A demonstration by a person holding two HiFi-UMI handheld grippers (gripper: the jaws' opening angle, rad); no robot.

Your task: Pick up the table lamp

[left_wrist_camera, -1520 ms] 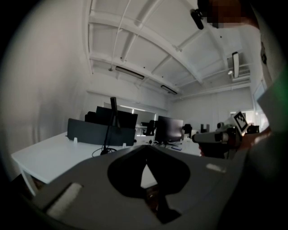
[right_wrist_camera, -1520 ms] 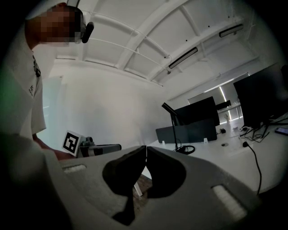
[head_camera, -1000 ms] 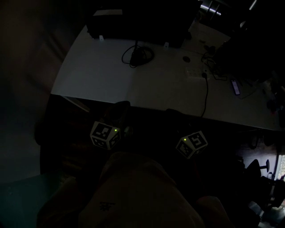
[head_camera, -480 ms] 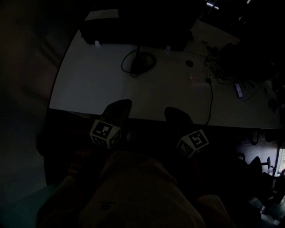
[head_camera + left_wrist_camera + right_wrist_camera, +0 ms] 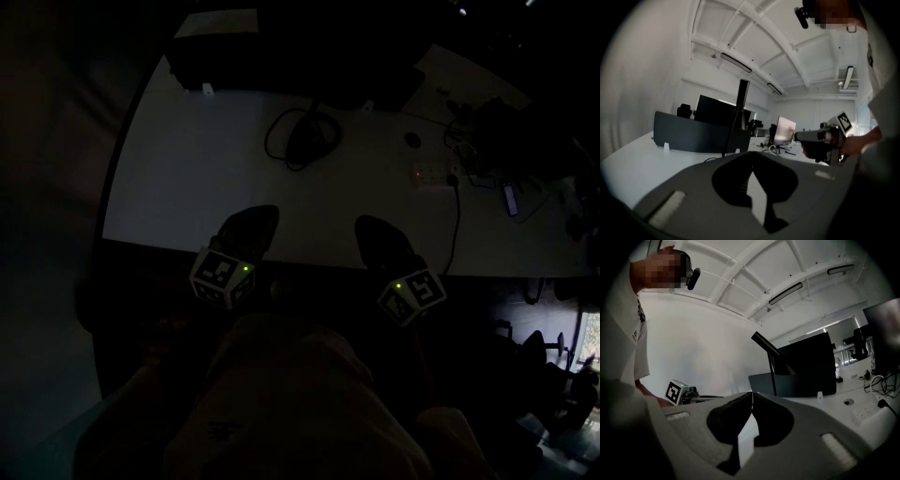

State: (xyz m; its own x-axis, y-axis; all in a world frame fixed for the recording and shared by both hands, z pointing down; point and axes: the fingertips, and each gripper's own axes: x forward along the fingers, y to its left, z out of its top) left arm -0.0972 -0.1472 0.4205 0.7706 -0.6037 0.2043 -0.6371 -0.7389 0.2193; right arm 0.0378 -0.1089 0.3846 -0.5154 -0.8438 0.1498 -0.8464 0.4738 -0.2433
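Observation:
The table lamp's dark round base [image 5: 307,141] sits mid-table with its cord looped around it. Its thin black stem [image 5: 734,125] rises in front of the dark divider, and the slanted lamp head [image 5: 763,343] shows in the right gripper view. My left gripper [image 5: 260,216] reaches over the table's front edge, short of the lamp base, jaws shut and empty [image 5: 751,153]. My right gripper [image 5: 367,225] hangs beside it to the right, also shut with nothing in it [image 5: 751,393]. Each gripper's marker cube shows in the other's view.
A dark divider panel [image 5: 281,56] runs along the back of the white table [image 5: 187,169]. A power strip [image 5: 433,173] with a red light and a black cable [image 5: 457,225] lie to the right, beside a phone [image 5: 511,199]. A monitor [image 5: 784,131] stands farther back.
Both grippers have moved forward from below the table's edge to over its front part, closer to the lamp base. Their jaws stay shut.

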